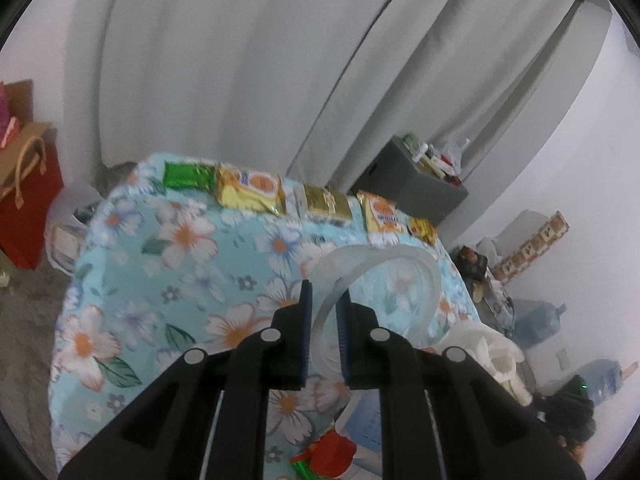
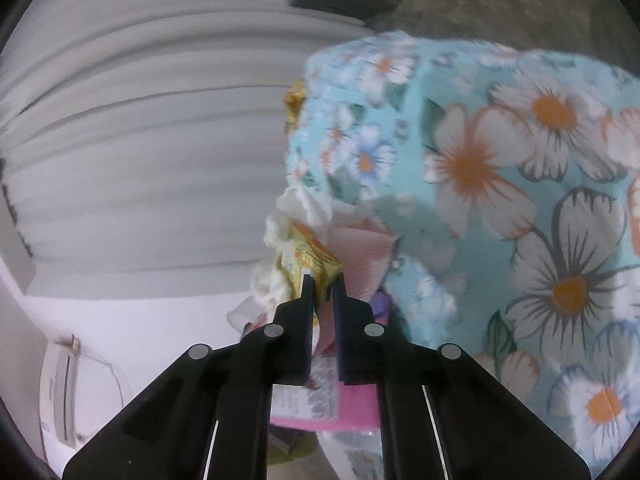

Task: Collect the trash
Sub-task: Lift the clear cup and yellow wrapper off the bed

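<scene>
In the left wrist view my left gripper [image 1: 325,292] is shut on the rim of a clear plastic cup [image 1: 380,280], held above the floral tablecloth [image 1: 168,264]. Several snack wrappers lie along the table's far edge: a green one [image 1: 188,175], yellow ones [image 1: 252,192] [image 1: 382,216] and a gold one [image 1: 326,202]. In the right wrist view my right gripper [image 2: 323,284] is shut on a yellow wrapper [image 2: 308,258], beside pink pleated paper [image 2: 366,256] and white crumpled tissue [image 2: 304,204] at the tablecloth's [image 2: 500,200] edge.
A red gift bag [image 1: 28,200] and a white plastic bag [image 1: 68,232] sit on the floor at left. A grey cabinet [image 1: 408,176] stands by the curtain. Water jugs [image 1: 540,320] stand at right. Red and green trash [image 1: 328,456] lies below my left gripper. A pink box [image 2: 344,408] lies under my right gripper.
</scene>
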Tool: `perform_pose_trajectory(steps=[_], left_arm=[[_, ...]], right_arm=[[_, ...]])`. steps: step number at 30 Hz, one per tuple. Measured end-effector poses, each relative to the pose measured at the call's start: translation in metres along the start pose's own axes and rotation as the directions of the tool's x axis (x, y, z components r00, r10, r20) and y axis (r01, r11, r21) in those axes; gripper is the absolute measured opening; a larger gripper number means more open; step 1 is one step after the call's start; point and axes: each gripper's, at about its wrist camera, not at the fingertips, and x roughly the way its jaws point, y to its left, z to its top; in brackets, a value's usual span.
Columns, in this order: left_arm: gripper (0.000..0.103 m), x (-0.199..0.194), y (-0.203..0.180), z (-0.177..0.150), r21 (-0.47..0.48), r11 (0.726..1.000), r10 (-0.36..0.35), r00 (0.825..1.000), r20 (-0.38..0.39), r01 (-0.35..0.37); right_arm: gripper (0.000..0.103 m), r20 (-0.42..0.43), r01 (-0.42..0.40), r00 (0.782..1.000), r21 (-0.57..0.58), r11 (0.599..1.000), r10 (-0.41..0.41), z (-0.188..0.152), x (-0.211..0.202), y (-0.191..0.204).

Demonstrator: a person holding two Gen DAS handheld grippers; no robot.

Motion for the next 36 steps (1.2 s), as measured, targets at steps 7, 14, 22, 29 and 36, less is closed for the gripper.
perform_pose_trajectory(steps=[7, 14, 22, 29, 36], left_arm=[[0.011, -0.025, -0.007, 0.009, 0.022, 0.999, 0.037, 0.995, 0.096, -0.039], [0.011, -0.057, -0.016, 0.015, 0.032, 0.997, 0.066, 0.980, 0.186, -0.073], [0.011, -0.097, -0.023, 0.019, 0.037, 0.995, 0.083, 0.955, 0.284, -0.097], [0.011, -0.127, -0.039, 0.017, 0.093, 0.990, 0.069, 0.927, 0.369, -0.110], [0.011, -0.128, -0.047, 0.011, 0.106, 0.990, 0.050, 0.930, 0.363, -0.095]], right_arm=[[0.005, 0.036, -0.002, 0.999, -0.178, 0.984, 0.009, -0.006, -0.016, 0.046], [0.005, 0.083, 0.040, 0.996, -0.332, 0.943, -0.013, -0.026, -0.038, 0.077], [0.005, 0.096, 0.016, 0.995, -0.386, 0.922, 0.023, -0.039, -0.063, 0.088], [0.005, 0.108, -0.011, 0.993, -0.390, 0.921, 0.058, -0.044, -0.080, 0.089], [0.005, 0.108, -0.026, 0.992, -0.376, 0.926, 0.072, -0.046, -0.087, 0.083]])
